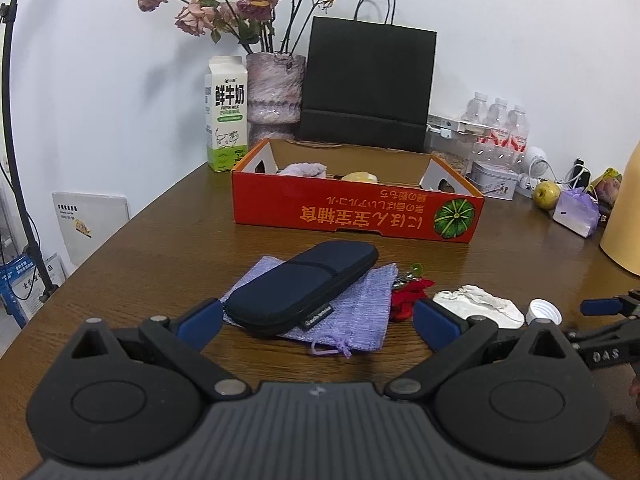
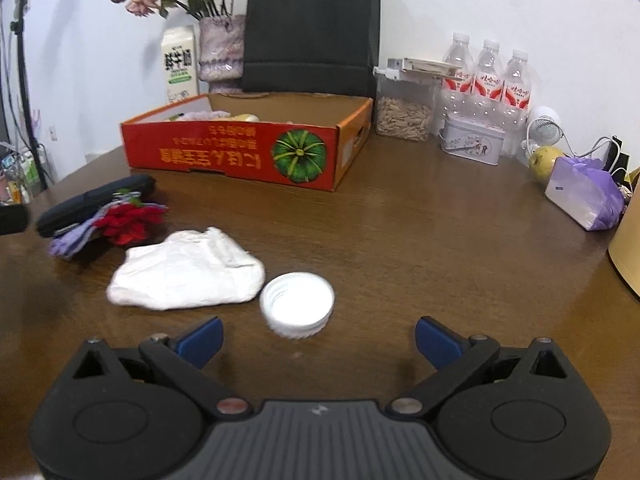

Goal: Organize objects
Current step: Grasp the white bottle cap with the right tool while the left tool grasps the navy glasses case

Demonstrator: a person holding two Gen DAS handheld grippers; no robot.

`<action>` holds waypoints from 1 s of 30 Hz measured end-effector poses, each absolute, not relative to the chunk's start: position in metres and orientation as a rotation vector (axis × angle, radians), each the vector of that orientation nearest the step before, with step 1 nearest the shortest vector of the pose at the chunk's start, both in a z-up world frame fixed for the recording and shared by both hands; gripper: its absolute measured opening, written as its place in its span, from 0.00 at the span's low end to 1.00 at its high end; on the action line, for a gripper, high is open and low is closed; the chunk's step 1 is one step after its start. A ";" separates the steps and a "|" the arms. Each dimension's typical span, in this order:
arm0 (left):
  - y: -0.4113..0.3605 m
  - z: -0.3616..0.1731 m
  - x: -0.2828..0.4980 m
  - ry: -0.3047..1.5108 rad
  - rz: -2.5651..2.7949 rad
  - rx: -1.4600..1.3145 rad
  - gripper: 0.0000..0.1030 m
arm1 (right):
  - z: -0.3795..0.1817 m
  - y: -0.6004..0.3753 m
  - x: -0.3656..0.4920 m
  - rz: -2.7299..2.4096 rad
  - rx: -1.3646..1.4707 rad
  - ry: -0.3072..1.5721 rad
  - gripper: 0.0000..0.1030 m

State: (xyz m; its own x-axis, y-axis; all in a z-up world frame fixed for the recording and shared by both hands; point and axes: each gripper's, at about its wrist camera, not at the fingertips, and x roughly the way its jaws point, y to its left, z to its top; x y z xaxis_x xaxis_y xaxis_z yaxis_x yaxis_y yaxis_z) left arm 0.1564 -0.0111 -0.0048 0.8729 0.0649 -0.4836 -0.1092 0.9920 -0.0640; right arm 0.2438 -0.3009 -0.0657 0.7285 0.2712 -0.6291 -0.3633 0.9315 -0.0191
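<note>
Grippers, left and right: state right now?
Left gripper: open, holding nothing; dark case ahead of its fingers.
Right gripper: open, empty; white cap on the table, just ahead.

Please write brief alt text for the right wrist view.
The open right gripper hovers just short of a white bottle cap on a brown table, crumpled white paper beside it, an orange cardboard box behind.

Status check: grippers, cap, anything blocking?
Left gripper and right gripper open, empty. White cap on table, ahead of right. Crumpled tissue touches it.
</note>
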 end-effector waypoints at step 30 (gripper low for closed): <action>0.011 -0.007 0.181 0.512 0.065 -0.053 1.00 | -0.058 -0.276 0.231 0.373 -0.143 0.523 0.38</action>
State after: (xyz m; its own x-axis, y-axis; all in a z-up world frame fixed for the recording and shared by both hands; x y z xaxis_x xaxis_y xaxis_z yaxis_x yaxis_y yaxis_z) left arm 0.1810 0.0109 -0.0070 0.8699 0.0486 -0.4909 -0.0752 0.9966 -0.0347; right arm 0.2309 -0.2761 -0.0577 0.8010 0.3109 -0.5117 -0.3828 0.9230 -0.0383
